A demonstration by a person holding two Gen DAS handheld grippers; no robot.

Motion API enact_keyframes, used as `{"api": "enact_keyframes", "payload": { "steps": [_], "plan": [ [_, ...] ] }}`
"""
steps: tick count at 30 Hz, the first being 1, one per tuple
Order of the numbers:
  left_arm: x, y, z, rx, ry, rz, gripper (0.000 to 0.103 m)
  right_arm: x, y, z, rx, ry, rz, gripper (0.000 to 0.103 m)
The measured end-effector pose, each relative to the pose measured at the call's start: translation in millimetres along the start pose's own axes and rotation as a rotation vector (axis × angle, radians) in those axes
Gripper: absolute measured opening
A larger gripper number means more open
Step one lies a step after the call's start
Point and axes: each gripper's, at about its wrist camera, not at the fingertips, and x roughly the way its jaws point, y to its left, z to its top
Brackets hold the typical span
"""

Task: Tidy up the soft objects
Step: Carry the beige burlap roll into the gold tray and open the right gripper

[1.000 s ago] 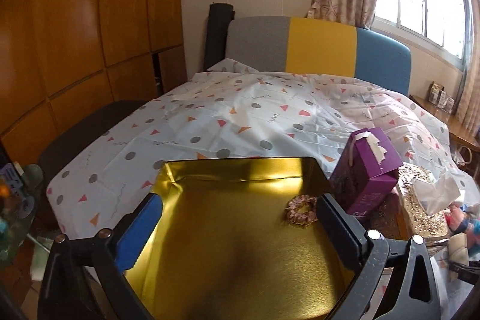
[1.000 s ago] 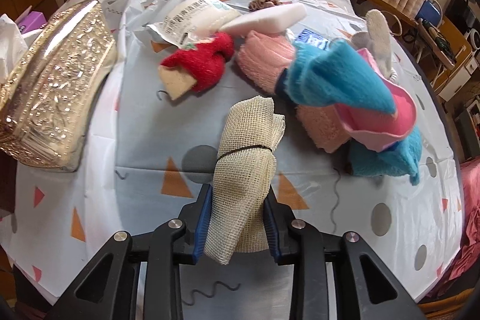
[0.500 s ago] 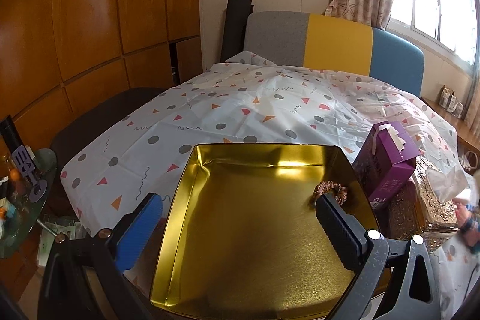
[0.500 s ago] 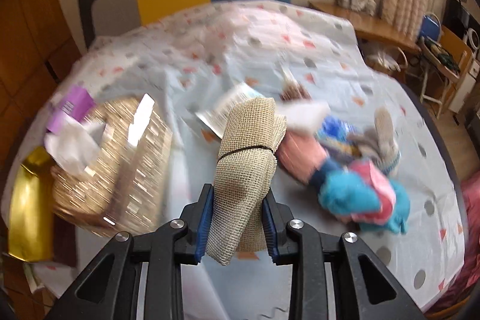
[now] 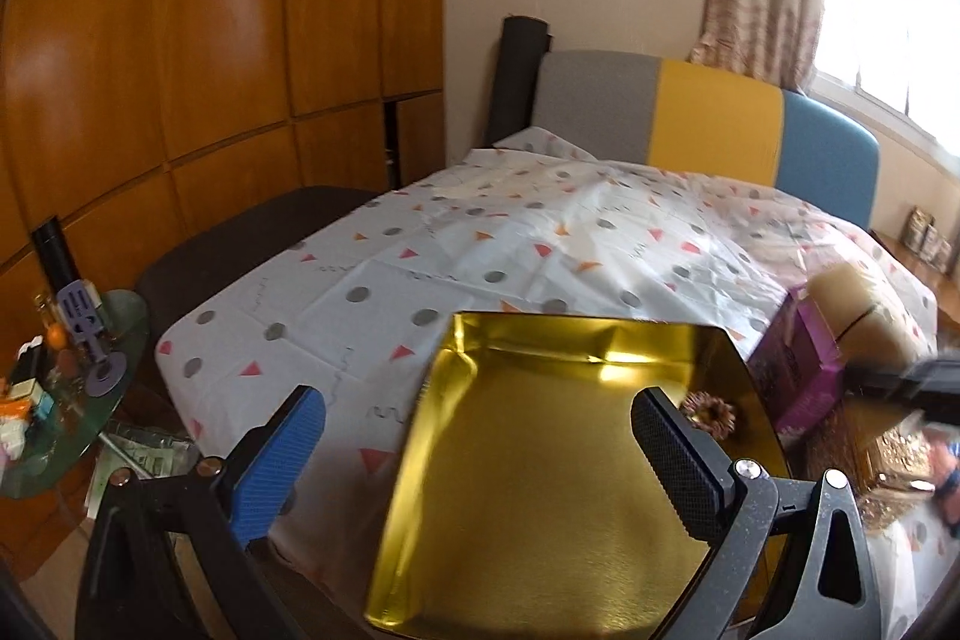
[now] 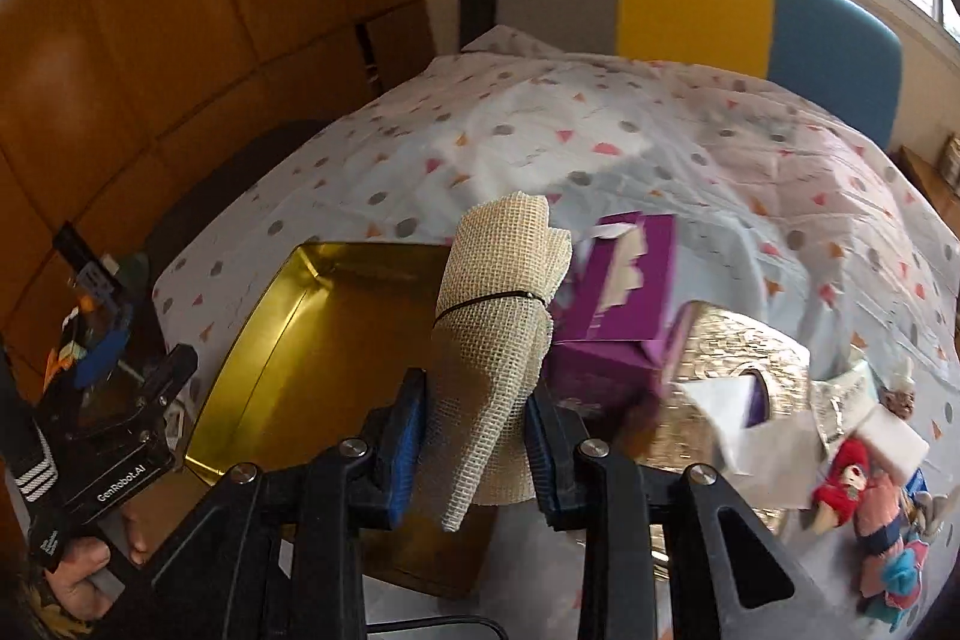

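Bedside, the right gripper (image 6: 477, 436) pinches a mesh roll (image 6: 495, 334) low, so it may slip short of the tin (image 6: 288, 340); left gripper (image 5: 480, 460) gapes empty.

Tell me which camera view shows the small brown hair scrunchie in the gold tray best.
The left wrist view. There the small brown hair scrunchie lies in plain sight on the floor of the gold metal tray, by its right wall, partly behind one finger of the open left hand-held gripper. The right wrist view shows the tray, but no scrunchie.
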Motion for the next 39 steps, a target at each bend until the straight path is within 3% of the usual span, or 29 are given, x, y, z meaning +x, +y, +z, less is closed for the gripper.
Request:
{"api": "enact_keyframes", "payload": {
  "steps": [5, 13, 21, 26, 39],
  "plan": [
    [-1, 20, 3, -0.028, -0.011, 0.060, 0.103, 59, 36, -10, -0.037, 0.114, 0.004, 0.031],
    [-1, 43, 1, -0.065, -0.011, 0.117, 0.103, 114, 40, -26, 0.000, 0.223, -0.033, 0.038],
    [0, 46, 0, -0.069, -0.006, 0.119, 0.103, 117, 38, -29, -0.007, 0.184, -0.078, 0.044],
    [-1, 43, -1, -0.064, -0.001, 0.109, 0.103, 105, 29, -23, 0.018, 0.122, -0.067, 0.060],
    [-2, 19, -7, -0.009, 0.031, 0.029, 0.103, 42, 11, -17, 0.042, -0.067, -0.125, 0.060]
  ]
}}
